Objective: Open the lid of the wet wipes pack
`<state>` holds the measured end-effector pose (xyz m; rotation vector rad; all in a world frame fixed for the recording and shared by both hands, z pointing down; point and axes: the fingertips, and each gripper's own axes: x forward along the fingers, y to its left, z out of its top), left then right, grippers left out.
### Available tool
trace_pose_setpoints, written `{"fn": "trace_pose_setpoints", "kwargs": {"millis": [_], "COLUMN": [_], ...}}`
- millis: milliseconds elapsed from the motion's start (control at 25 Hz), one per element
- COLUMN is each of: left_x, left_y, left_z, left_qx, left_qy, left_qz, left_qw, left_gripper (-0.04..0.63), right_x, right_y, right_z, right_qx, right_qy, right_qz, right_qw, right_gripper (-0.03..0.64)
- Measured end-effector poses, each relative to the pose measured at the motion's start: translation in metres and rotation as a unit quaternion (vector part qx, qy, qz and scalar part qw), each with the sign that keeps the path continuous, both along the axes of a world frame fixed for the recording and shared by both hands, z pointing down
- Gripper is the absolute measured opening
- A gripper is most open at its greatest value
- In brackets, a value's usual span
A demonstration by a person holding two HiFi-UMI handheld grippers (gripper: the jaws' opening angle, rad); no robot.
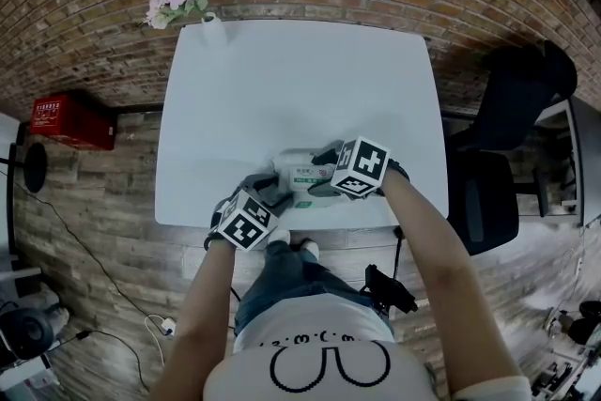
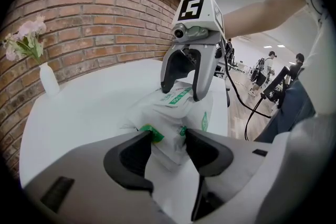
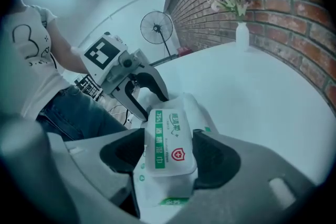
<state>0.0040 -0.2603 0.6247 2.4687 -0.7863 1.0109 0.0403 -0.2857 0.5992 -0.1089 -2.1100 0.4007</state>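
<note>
The wet wipes pack [image 1: 300,176] lies near the front edge of the white table [image 1: 282,80]. It is a soft white pouch [image 2: 173,118] with green print. My left gripper [image 1: 274,192] holds the pack's near end, and in the left gripper view its jaws [image 2: 168,139] pinch the crumpled end between the pads. My right gripper [image 1: 324,172] comes down from the other side, its fingers [image 2: 202,86] standing over the lid. In the right gripper view the white lid [image 3: 167,141], with its green label, sits between the right gripper's [image 3: 169,150] two pads, and both pads touch its edges.
A white vase of pink flowers [image 1: 211,28] stands at the table's far left corner by the brick wall. A black chair [image 1: 488,192] is to the right of the table, a red box [image 1: 61,119] on the floor at left. The person's legs are below the front edge.
</note>
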Motion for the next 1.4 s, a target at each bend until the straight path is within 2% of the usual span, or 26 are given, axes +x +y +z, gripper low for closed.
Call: {"fn": "trace_pose_setpoints", "kwargs": {"millis": [200,400,560,680,720,840,960,1160,1200,1400], "left_x": [0.000,-0.001,-0.001,-0.002,-0.002,-0.001,0.000,0.000,0.000,-0.001], "left_y": [0.000,0.001,0.002,0.001,0.001,0.000,0.000,0.000,0.000,0.000], "left_z": [0.000,0.001,0.001,-0.001,0.000,-0.001,-0.001,-0.001,-0.001,0.001], "left_qx": [-0.003,-0.006,-0.009,-0.010,-0.011,-0.010,-0.011,-0.012,-0.013,-0.014], "left_qy": [-0.004,-0.003,-0.002,-0.002,-0.002,0.001,0.002,0.004,0.005,0.006], "left_qz": [0.001,0.002,0.002,0.000,0.001,0.002,0.001,0.003,0.003,0.002], "left_qw": [1.0000,1.0000,1.0000,0.9999,0.9999,0.9999,0.9999,0.9999,0.9999,0.9999], "left_gripper": [0.209,0.209,0.209,0.209,0.209,0.209,0.209,0.209,0.209,0.209], "right_x": [0.001,0.001,0.001,0.003,0.004,0.006,0.004,0.005,0.006,0.007], "right_y": [0.001,-0.003,-0.008,-0.022,-0.028,-0.043,-0.057,-0.079,-0.081,-0.085], "right_z": [-0.003,-0.018,-0.034,-0.042,-0.042,-0.043,-0.039,-0.020,-0.017,-0.007], "right_qx": [0.031,0.059,0.081,0.124,0.138,0.168,0.193,0.251,0.261,0.272], "right_qy": [0.010,0.005,-0.010,-0.005,0.000,0.008,0.016,0.050,0.058,0.072], "right_qz": [-0.008,-0.011,-0.009,-0.001,0.003,0.025,0.055,0.089,0.095,0.120], "right_qw": [0.999,0.998,0.997,0.992,0.990,0.985,0.979,0.963,0.959,0.952], "right_gripper": [0.281,0.241,0.159,0.042,0.030,0.018,0.036,0.069,0.043,0.031]}}
